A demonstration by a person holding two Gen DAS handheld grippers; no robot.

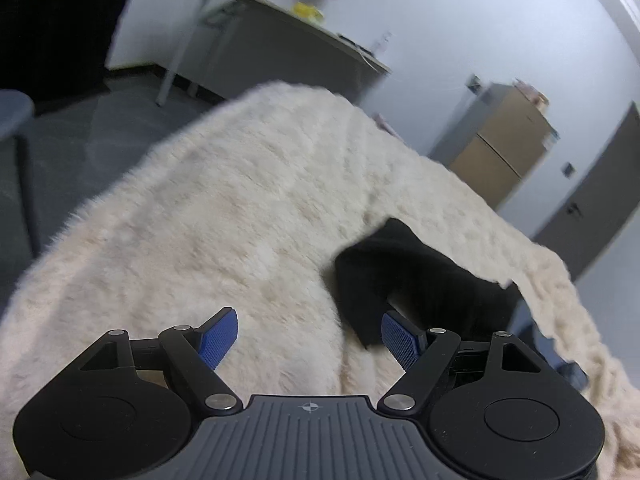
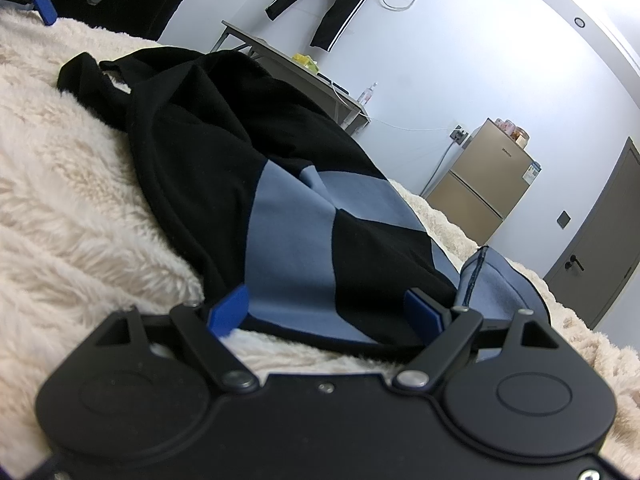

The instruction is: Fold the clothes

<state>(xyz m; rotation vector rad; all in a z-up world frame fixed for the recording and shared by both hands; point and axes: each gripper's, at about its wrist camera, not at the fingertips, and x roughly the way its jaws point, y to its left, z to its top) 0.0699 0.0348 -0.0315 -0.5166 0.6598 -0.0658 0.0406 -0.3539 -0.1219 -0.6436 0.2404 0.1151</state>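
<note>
A black garment with blue-grey panels (image 2: 288, 216) lies rumpled on a cream fluffy blanket (image 2: 80, 208). My right gripper (image 2: 326, 312) stands open, low over the blanket, with the garment's near hem lying between its blue pads (image 2: 230, 312) and neither pad pressing on it. In the left wrist view a black part of the garment (image 1: 404, 272) lies on the blanket (image 1: 224, 208). My left gripper (image 1: 310, 336) is open over bare blanket, its right finger close beside that black cloth. A blue fingertip (image 2: 44, 2) of the left gripper shows at the far left of the right wrist view.
Beyond the blanket stand a grey table (image 2: 280, 60) with a yellow item, a gold-coloured fridge (image 2: 484, 184) and a grey door (image 2: 600, 248). Black trousers (image 2: 340, 4) hang on the wall. A grey stool (image 1: 14, 120) stands on the floor at left.
</note>
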